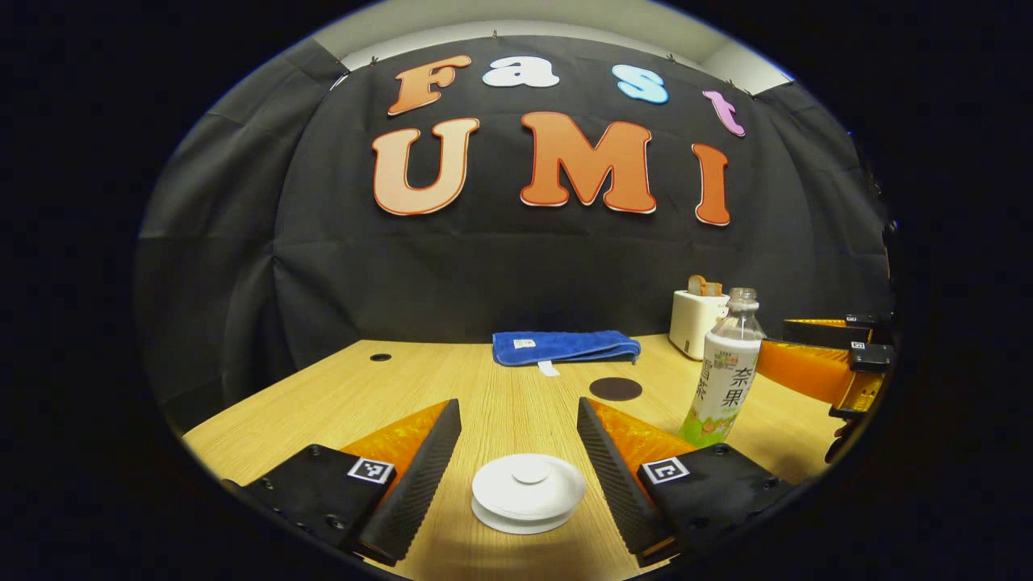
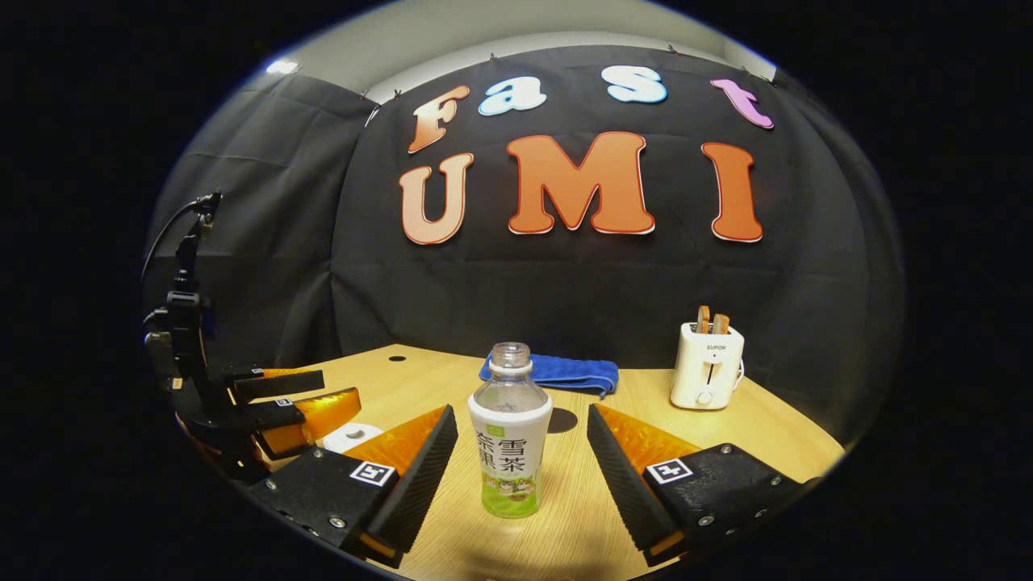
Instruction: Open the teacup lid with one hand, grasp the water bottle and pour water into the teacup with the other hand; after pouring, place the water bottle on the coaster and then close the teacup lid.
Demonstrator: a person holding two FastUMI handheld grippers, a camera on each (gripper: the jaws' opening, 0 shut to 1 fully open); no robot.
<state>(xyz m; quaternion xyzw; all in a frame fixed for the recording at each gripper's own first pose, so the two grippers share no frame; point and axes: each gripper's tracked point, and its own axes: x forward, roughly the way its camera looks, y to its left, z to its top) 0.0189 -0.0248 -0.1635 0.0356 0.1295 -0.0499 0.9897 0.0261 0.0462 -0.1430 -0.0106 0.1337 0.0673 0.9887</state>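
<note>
Both jaws gape: left hand-held gripper (image 1: pixel 518 442) straddles the teacup lid (image 1: pixel 528 491), right hand-held gripper (image 2: pixel 522 449) flanks the uncapped water bottle (image 2: pixel 509 436), neither touching; teacup itself hidden beneath.

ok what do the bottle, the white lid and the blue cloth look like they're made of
Bottle: thin clear plastic, seemingly, see-through at the neck, wrapped in a glossy printed sleeve.
White lid: smooth and faintly shiny, perhaps ceramic or hard plastic; the look leaves it open.
Blue cloth: soft matte fabric, folded with rounded edges, likely terry or microfibre.

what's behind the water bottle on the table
Behind the water bottle lie a dark round coaster, partly covered by the bottle, and a folded blue towel. Whatever sits directly behind its label is hidden.
</note>
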